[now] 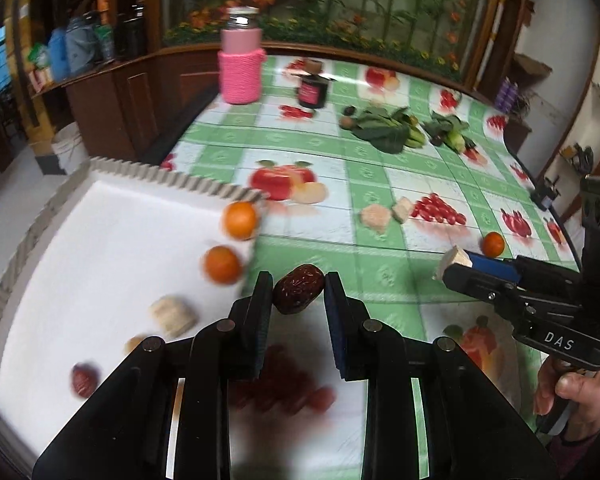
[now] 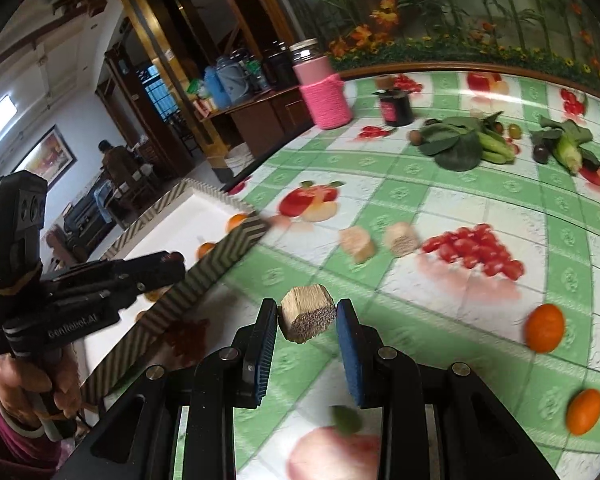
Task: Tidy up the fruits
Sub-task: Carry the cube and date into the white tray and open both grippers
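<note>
Two oranges loose on tablecloth, greens behind, tray left.

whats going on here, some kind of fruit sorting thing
A person holds a gripper in each hand over a fruit-print tablecloth. The left gripper is shut on a dried red date at the edge of the white tray, which already holds two small oranges, another date and pale chunks. The right gripper grips a pale cut chunk. More chunks and oranges wait on the table.
</note>
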`<state>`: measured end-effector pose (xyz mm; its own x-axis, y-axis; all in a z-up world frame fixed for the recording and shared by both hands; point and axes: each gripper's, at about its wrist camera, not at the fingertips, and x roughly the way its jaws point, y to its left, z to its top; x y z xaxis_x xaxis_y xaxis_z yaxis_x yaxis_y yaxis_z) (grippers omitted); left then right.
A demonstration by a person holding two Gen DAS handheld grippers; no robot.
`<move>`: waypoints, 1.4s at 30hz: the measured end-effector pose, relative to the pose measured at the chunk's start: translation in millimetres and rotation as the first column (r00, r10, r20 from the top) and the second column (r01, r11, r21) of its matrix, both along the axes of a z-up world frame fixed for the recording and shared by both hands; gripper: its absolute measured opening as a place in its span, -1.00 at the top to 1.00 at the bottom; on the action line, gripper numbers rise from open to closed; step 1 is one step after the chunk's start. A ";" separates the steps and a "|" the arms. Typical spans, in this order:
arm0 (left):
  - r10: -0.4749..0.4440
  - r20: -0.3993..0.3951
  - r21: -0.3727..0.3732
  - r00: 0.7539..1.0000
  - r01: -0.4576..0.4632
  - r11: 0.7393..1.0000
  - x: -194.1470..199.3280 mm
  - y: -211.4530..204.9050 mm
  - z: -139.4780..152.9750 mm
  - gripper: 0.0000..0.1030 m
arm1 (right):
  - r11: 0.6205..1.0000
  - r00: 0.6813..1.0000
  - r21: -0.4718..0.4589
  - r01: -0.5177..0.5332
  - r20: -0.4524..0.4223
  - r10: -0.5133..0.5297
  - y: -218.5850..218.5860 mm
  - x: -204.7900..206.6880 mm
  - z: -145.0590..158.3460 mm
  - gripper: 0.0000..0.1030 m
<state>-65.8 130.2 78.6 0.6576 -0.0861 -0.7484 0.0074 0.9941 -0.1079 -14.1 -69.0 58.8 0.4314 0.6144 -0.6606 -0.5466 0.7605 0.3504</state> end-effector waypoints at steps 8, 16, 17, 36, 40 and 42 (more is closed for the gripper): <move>0.098 0.042 -0.019 0.994 -0.097 0.995 -44.8 57.7 9.4 0.50 | 0.997 0.997 -0.012 -0.080 0.020 0.080 48.7 -19.8 10.6 0.43; 0.173 0.056 -0.034 0.983 -0.171 0.985 -77.2 104.9 10.5 0.50 | 0.988 0.988 -0.028 -0.150 0.041 0.151 95.7 -38.0 20.0 0.43; 0.183 0.058 -0.037 0.981 -0.182 0.983 -81.1 110.0 9.9 0.50 | 0.987 0.986 -0.030 -0.158 0.042 0.160 99.3 -40.1 20.4 0.43; 0.285 0.015 -0.038 0.959 -0.284 0.958 -99.9 156.2 -9.7 0.50 | 0.963 0.963 -0.051 -0.266 0.034 0.268 150.2 -55.5 18.7 0.43; 0.288 0.005 -0.012 0.958 -0.287 0.958 -94.6 154.2 -15.9 0.50 | 0.953 0.954 -0.059 -0.298 0.025 0.300 165.9 -57.9 14.5 0.43; 0.297 -0.001 -0.006 0.955 -0.297 0.955 -92.4 156.8 -19.2 0.50 | 0.946 0.947 -0.067 -0.318 0.024 0.320 174.7 -60.5 13.8 0.43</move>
